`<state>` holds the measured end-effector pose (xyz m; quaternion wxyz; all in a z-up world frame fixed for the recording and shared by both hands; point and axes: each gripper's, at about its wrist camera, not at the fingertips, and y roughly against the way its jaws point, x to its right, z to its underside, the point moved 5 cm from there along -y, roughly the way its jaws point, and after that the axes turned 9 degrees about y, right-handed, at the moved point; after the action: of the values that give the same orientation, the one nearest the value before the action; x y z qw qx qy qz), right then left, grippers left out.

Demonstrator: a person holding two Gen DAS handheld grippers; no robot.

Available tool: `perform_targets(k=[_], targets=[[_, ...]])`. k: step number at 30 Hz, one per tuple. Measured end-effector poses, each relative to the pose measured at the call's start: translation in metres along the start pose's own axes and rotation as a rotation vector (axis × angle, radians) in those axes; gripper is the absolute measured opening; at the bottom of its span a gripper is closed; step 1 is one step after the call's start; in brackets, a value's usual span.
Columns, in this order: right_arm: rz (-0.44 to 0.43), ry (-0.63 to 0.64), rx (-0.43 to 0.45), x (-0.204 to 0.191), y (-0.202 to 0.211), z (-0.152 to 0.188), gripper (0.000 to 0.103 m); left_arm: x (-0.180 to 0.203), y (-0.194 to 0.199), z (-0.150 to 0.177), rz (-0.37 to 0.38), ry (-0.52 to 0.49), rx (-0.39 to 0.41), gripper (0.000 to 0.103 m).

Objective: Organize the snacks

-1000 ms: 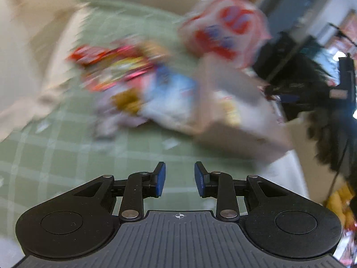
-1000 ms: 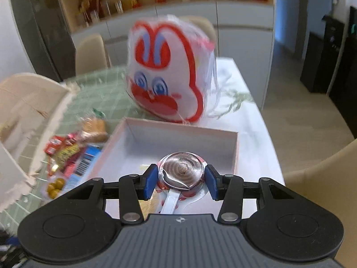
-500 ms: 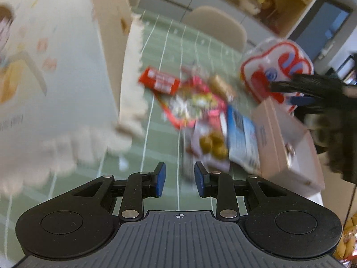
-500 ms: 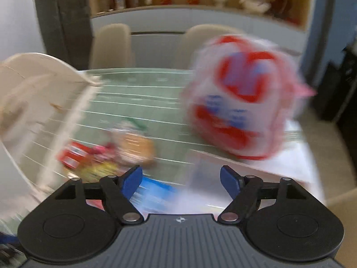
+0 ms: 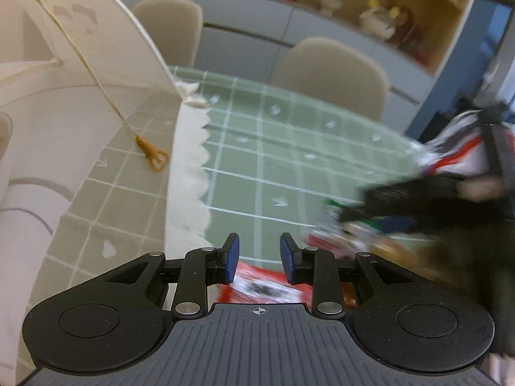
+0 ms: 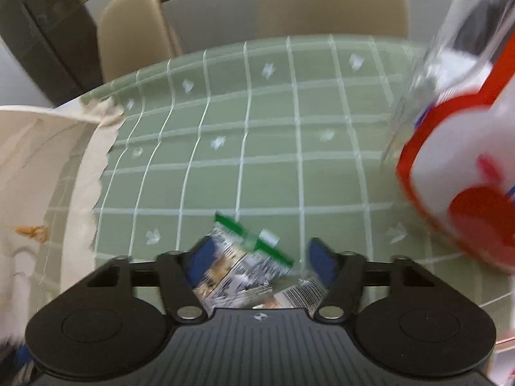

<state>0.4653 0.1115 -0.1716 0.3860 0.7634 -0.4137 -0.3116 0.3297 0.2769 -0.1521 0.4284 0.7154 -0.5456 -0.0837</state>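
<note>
My left gripper [image 5: 259,257] hovers over the green checked tablecloth [image 5: 289,148], jaws a narrow gap apart with nothing between them. A red snack packet [image 5: 260,286] with a barcode lies just under its fingertips. To its right my right gripper [image 5: 402,206] shows as a dark blur over the snack pile. In the right wrist view my right gripper [image 6: 260,257] is low over a clear packet with a green edge [image 6: 249,251]. That packet lies between its closing jaws, and the pads do not visibly press it. More wrappers [image 6: 299,292] lie beneath.
A tall white paper bag [image 5: 64,96] with a scalloped edge and a brown cord stands at the left. A red-and-white rabbit-face bag [image 6: 466,177] stands at the right. Beige chairs [image 5: 328,74] and a cabinet with figurines are behind the table.
The right gripper let go of a foil-topped cup over the pink box, opened wide, swung left to the snack pile and narrowed around the green-edged packet. The left gripper moved over the red packet.
</note>
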Motion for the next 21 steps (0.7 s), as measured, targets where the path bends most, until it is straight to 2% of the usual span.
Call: perform_targets(k=[1, 5, 8, 11, 16, 18, 20, 21], targets=[[-0.032, 0.017, -0.016, -0.002, 0.004, 0.009, 0.05, -0.002, -0.006, -0.001, -0.012, 0.0, -0.006, 0.03], [-0.074, 0.094, -0.019, -0.016, 0.031, 0.046, 0.044, -0.002, -0.021, 0.003, -0.01, -0.021, -0.06, 0.025], [-0.098, 0.115, -0.045, -0.022, 0.048, 0.081, 0.038, 0.002, -0.017, 0.018, 0.034, -0.011, -0.119, 0.025], [-0.125, 0.152, -0.04, -0.031, 0.066, 0.118, 0.038, 0.008, -0.005, 0.037, 0.062, -0.033, -0.147, 0.024], [-0.168, 0.19, -0.004, -0.041, 0.103, 0.171, 0.038, 0.008, 0.017, 0.064, 0.111, -0.011, -0.187, 0.024], [-0.146, 0.203, 0.056, -0.04, 0.126, 0.193, 0.04, 0.009, 0.027, 0.072, 0.121, -0.021, -0.189, 0.024], [-0.103, 0.223, 0.127, -0.04, 0.149, 0.213, 0.056, 0.013, 0.038, 0.082, 0.135, -0.044, -0.205, 0.024], [-0.074, 0.231, 0.166, -0.04, 0.162, 0.225, 0.06, 0.015, 0.044, 0.087, 0.143, -0.061, -0.21, 0.024]])
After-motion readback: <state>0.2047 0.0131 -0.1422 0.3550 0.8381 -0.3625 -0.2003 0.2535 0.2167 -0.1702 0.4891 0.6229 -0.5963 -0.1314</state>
